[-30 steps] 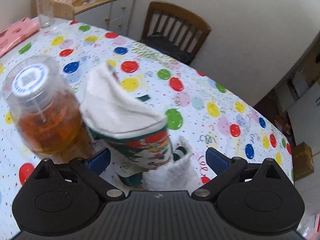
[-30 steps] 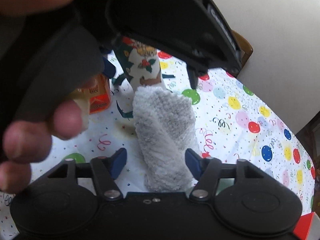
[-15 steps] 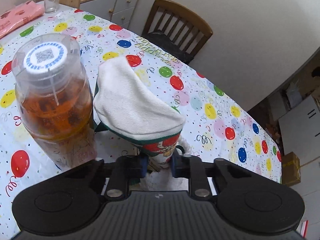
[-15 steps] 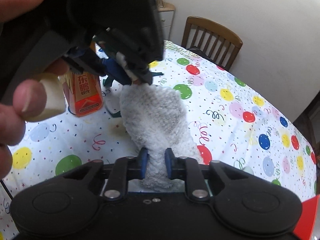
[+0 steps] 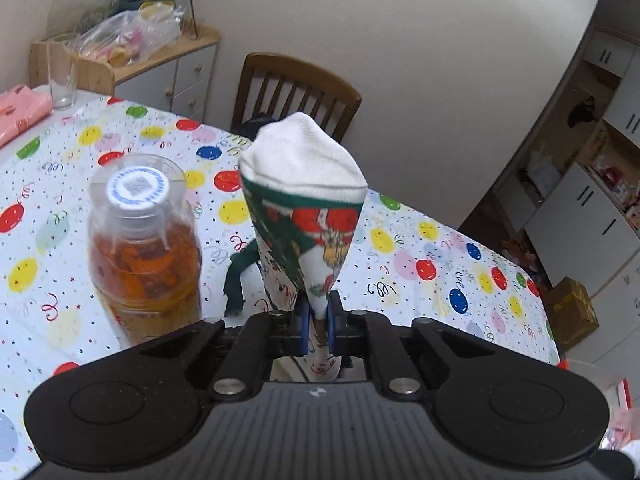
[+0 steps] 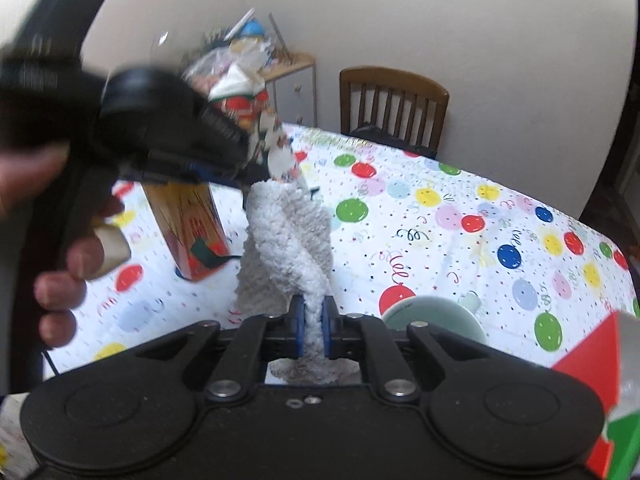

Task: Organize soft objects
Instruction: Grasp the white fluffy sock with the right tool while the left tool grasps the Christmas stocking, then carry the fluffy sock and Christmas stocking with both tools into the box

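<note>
Left wrist: one sock (image 5: 304, 200) (pinched), one bottle (image 5: 144, 240).

Left wrist view sits just behind its own fingers, angled down across the balloon-print table (image 5: 420, 248) toward the wooden chair (image 5: 296, 88) and corner cabinet (image 5: 172, 68). Right wrist view sits likewise, close over the table, facing the same chair and cabinet from further right, with the left gripper (image 6: 240, 168) blurred at its upper left. Both share the table, tea bottle (image 5: 144, 248), chair and wall.
</note>
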The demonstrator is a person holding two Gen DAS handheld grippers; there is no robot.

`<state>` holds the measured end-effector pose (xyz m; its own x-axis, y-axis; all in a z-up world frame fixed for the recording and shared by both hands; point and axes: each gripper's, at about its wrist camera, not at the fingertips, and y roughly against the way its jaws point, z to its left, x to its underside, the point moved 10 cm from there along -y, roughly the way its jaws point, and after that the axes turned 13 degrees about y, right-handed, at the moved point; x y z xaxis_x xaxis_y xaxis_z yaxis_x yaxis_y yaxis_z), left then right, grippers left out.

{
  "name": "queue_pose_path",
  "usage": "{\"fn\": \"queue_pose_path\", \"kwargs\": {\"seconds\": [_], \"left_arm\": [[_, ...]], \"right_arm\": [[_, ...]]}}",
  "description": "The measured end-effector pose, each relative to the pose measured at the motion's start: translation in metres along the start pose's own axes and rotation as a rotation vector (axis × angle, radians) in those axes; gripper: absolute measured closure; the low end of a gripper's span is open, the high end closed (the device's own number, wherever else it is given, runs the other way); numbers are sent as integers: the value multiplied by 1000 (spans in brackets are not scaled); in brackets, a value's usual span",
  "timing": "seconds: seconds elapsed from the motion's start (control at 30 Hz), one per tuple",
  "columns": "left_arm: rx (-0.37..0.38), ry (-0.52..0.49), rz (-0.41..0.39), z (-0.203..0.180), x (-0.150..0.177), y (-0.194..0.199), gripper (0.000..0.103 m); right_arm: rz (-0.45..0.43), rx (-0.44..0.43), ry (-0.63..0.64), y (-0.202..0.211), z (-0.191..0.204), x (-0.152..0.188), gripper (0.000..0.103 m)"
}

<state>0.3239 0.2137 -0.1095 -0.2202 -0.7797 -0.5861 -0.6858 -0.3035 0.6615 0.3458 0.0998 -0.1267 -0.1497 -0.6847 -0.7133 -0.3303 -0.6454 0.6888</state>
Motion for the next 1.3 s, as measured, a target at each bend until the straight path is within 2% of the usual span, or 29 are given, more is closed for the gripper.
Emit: {"fn": "queue_pose_path", "kwargs": {"seconds": [0.4, 0.73, 0.97, 1.3], "left_arm": [[63, -58, -33, 8, 4, 36, 98], [151, -92, 10, -5, 23, 80, 98], [217, -121, 20, -39, 30, 113, 98], [373, -215, 102, -134, 62, 148, 98]], "right_arm": [[-111, -5, -198, 84, -23, 8, 96], [-184, 55, -322, 148, -61, 31, 96], [-242, 129, -360, 189, -101, 46, 96], [-267, 224, -400, 229, -158, 79, 96]]}}
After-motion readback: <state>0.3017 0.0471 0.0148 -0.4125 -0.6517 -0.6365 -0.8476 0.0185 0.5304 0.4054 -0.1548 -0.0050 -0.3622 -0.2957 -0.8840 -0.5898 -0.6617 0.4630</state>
